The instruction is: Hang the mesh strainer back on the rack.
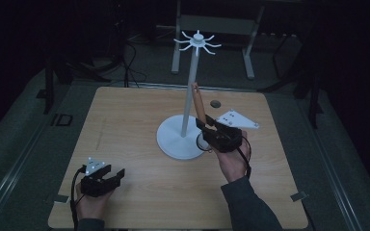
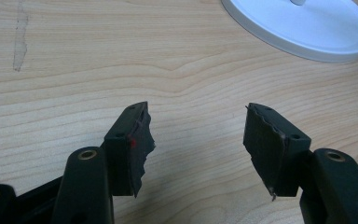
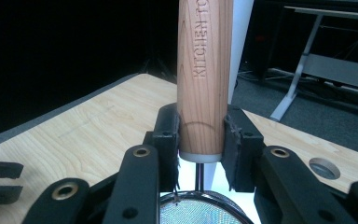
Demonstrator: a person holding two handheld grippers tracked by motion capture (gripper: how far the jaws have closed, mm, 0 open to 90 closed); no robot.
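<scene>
A small strainer with a wooden handle [image 1: 199, 102] [image 3: 204, 70] stands nearly upright, handle up, beside the pole of a white stand [image 1: 189, 96]. My right gripper [image 1: 206, 126] [image 3: 200, 140] is shut on the handle's lower end, just above the metal mesh bowl [image 3: 196, 212]. The stand has a round base [image 1: 173, 139] [image 2: 307, 28] and a ring of hooks [image 1: 197, 42] at its top. Near the table's front left, my left gripper [image 1: 115, 175] [image 2: 196, 144] rests low over the wood, open, with nothing between its pads.
The wooden table [image 1: 125, 120] has a round cable hole [image 1: 215, 103] [image 3: 324, 168] behind the stand. A grey desk frame [image 1: 212, 26] stands on the floor beyond the far edge. Dark floor surrounds the table.
</scene>
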